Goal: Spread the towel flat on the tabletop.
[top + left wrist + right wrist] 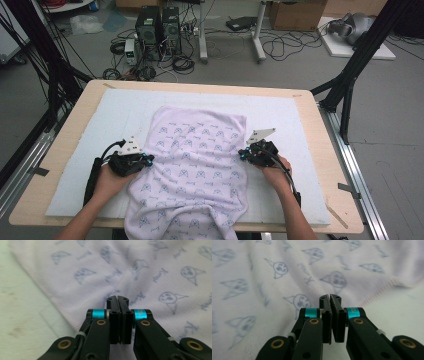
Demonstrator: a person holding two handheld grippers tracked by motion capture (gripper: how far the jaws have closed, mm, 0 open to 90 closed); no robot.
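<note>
Evidently the work in hand is spreading or folding the towel (192,165), a pale cloth printed with little blue cartoon faces. It lies lengthwise down the middle of the white mat (100,125) on the tabletop (75,107), and its near end spills over the front edge toward the person. The left tool (145,160) sits at the towel's left side edge and the right tool (243,154) at its right side edge, about level with each other, presumably so both sides can be taken together and the cloth stays square. In each gripper view the two black jaws are pressed together with the cloth just ahead of their tips; I cannot tell whether a hem is pinched between them. Creases run toward both tools, which hints at some pull.
</note>
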